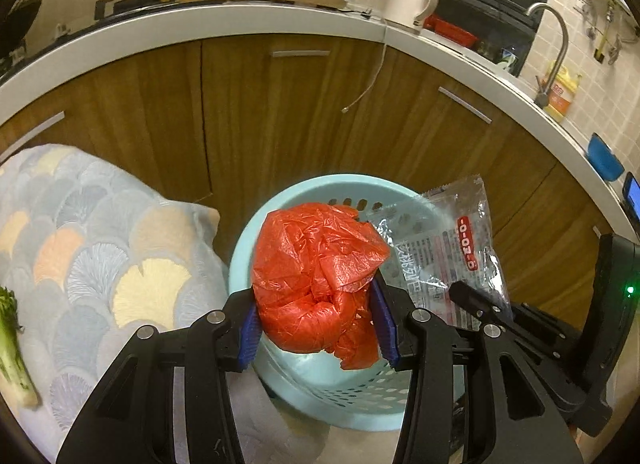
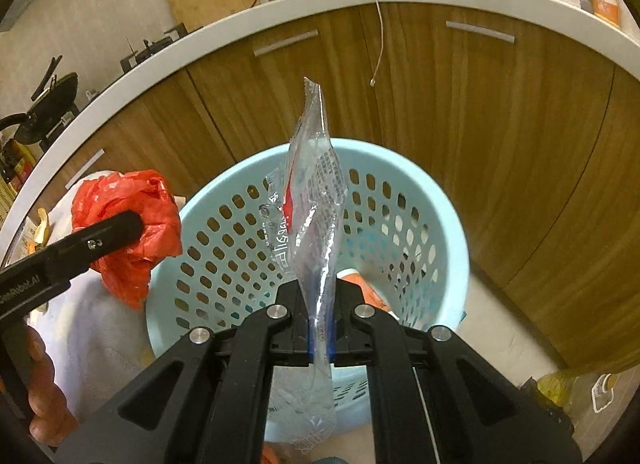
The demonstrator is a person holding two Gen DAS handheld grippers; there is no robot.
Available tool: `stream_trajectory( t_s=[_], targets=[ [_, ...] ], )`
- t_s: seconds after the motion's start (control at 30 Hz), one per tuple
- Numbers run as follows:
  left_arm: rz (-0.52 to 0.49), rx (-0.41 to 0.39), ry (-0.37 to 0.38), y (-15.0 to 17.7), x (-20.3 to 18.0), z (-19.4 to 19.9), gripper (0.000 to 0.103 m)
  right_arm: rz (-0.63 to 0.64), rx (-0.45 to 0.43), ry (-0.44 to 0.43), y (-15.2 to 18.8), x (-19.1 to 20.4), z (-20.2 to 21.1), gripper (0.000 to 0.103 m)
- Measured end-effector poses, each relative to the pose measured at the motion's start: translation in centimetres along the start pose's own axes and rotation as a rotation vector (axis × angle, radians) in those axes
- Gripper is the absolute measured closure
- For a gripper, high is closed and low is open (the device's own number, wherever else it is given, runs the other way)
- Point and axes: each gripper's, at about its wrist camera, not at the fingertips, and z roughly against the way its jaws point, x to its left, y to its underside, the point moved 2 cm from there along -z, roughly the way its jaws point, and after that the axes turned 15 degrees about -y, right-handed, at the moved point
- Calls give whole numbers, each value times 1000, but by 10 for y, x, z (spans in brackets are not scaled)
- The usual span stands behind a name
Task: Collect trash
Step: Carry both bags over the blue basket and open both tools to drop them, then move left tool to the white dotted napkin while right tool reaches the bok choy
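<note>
Clamped on a crumpled red plastic bag [image 1: 320, 276], the left gripper [image 1: 318, 328] hangs over a pale blue perforated wastebasket [image 2: 448, 224] beside the right gripper [image 2: 320, 328], pinched shut on a clear food wrapper [image 2: 316, 200] with a red label stripe, both apparently poised for dropping in.

One basket [image 1: 240, 252], one red bag [image 1: 316, 276], one wrapper [image 1: 448, 248]

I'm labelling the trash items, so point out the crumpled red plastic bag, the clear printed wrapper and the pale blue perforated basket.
Crumpled red plastic bag [image 1: 316, 276]: left wrist view, on its bulging middle.
Clear printed wrapper [image 2: 312, 224]: right wrist view, on its creased centre.
Pale blue perforated basket [image 2: 452, 224]: right wrist view, on its right rim.
</note>
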Motion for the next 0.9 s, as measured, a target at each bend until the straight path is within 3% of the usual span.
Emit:
stream_trajectory(
  t_s=[0.1, 0.17, 0.23, 0.3, 0.9],
  targets=[
    [-11, 7, -11, 0, 0, -3, 51, -3, 30, -9, 1, 2, -8, 98],
    [-16, 7, -32, 0, 0, -2, 43, -6, 49, -3, 2, 1, -12, 91],
    [-10, 3, -36, 0, 2, 0, 39, -6, 55, 0, 3, 1, -15, 69],
    [-5, 1, -42, -2, 4, 0, 37, -4, 43, 10, 4, 1, -12, 55],
    [74, -80, -41, -1, 33, 50, 36, 53, -11, -32, -2, 32, 19, 54]
  ],
)
